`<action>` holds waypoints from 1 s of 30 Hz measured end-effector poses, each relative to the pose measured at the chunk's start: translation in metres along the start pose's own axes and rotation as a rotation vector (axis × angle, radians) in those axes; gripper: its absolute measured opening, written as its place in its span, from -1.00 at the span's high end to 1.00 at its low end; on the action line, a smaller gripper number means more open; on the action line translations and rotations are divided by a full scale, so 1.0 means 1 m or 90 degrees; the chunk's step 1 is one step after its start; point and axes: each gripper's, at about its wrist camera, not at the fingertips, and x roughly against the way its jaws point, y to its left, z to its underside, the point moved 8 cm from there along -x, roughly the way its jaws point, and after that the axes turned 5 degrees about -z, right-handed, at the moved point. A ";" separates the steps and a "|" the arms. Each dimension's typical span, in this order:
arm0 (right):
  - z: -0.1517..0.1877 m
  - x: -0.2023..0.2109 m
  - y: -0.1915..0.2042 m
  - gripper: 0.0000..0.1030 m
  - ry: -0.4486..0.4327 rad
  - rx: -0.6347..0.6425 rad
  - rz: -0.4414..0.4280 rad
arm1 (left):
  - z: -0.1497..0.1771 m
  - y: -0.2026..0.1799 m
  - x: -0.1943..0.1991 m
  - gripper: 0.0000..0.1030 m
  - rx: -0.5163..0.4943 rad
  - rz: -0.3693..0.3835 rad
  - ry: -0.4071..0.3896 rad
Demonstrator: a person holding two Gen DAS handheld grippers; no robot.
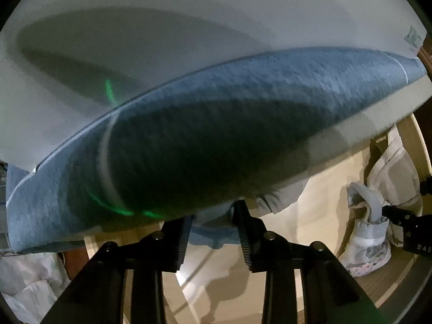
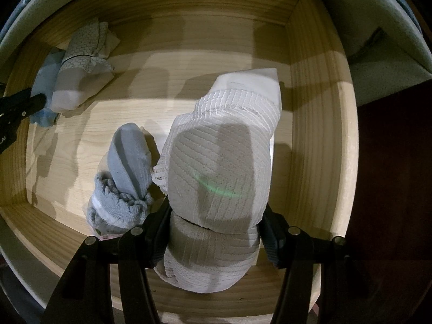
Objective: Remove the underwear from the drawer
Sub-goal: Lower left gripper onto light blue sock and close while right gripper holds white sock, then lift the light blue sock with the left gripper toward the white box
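Between right gripper (image 2: 216,232) fingers: white ribbed roll (image 2: 218,167), clamped | left gripper (image 1: 213,235) clamped on blue garment (image 1: 208,236) | lift straight above drawer (image 2: 318,124) wall, avoid snagging grey roll (image 2: 129,172).

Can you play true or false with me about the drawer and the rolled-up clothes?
1. The right tool is around a white roll. True.
2. The drawer is metal. False: it is light wood.
3. A grey roll lies beside the white roll. True.
4. The left tool holds a red sock. False: it grips a blue cloth.
5. The drawer holds only one thing. False: a patterned roll is there too.
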 end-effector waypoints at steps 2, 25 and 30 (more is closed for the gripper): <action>0.001 -0.003 0.002 -0.05 0.000 0.000 0.000 | -0.002 0.001 -0.001 0.50 0.004 -0.001 -0.001; 0.000 -0.004 0.001 -0.05 -0.001 0.002 -0.001 | 0.082 0.006 0.015 0.57 0.082 0.078 0.146; -0.001 -0.001 0.001 -0.06 -0.001 0.004 0.000 | 0.097 -0.002 0.020 0.57 0.074 0.088 0.171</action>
